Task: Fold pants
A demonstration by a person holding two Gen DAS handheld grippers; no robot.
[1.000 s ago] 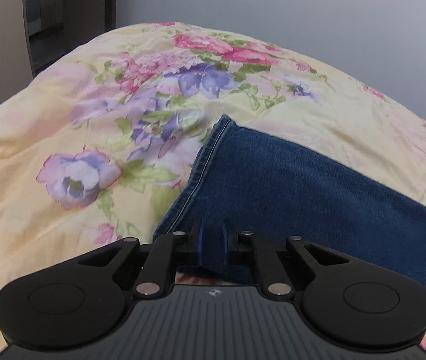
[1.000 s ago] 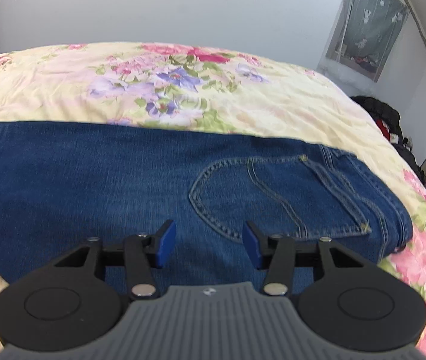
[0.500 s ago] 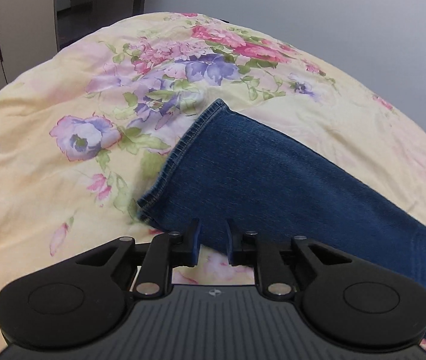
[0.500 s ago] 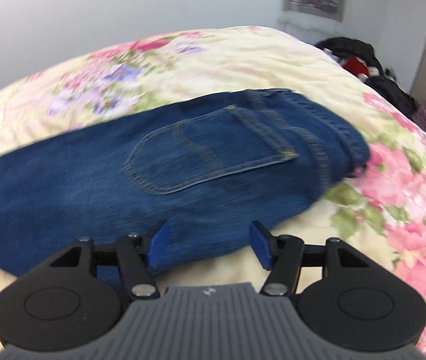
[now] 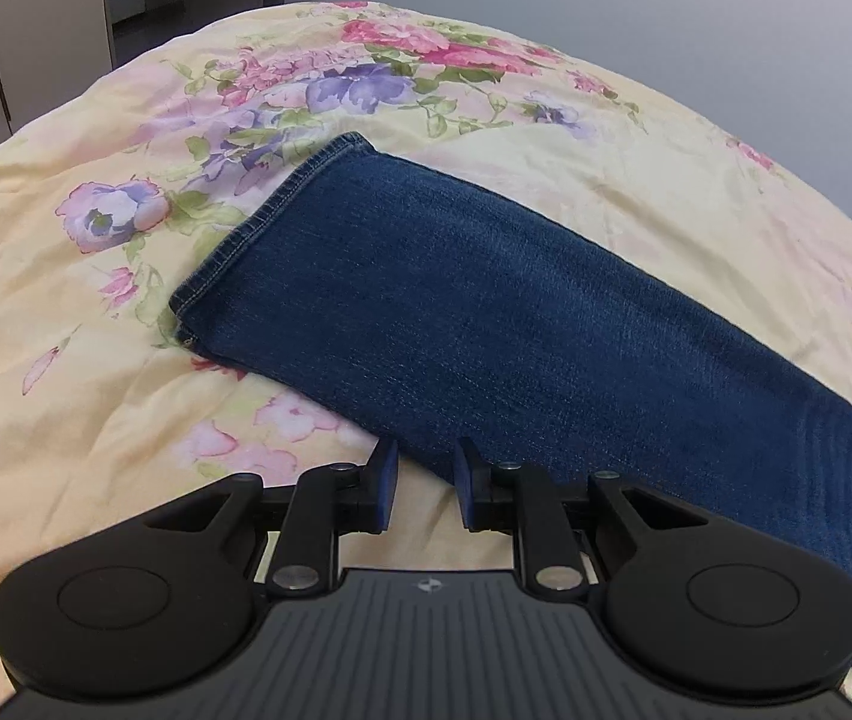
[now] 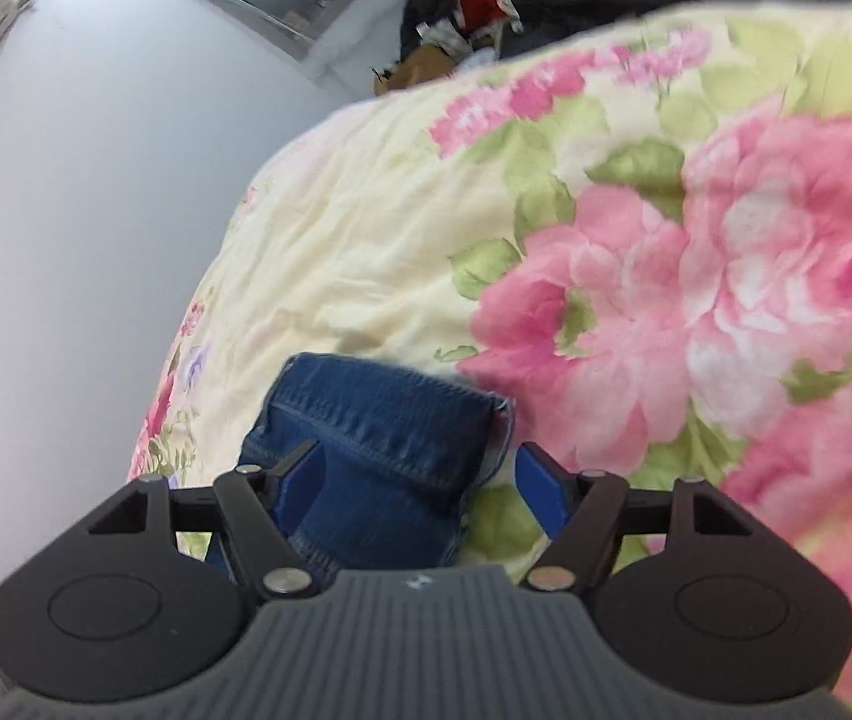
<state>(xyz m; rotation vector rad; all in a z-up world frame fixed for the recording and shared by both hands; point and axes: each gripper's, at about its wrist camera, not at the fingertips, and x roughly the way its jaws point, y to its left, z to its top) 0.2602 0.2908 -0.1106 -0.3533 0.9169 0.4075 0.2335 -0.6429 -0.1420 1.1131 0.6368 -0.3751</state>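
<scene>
Jeans (image 5: pixel 486 312) lie flat on the bed, legs stacked into one long strip running from centre left to lower right in the left view; hem stitched, squared off. Lengthwise fold looks done; crosswise folds judged outstanding. Left tool (image 5: pixel 425 483) slightly parted at the near edge of the denim, pads not pressing on it. Right tool (image 6: pixel 420 480) with jaws opening wide, thick seamed waist end between them, ungripped. Denim dense, dark, fine-ribbed; floral bedspread (image 5: pixel 96 420) soft, creased cotton.
</scene>
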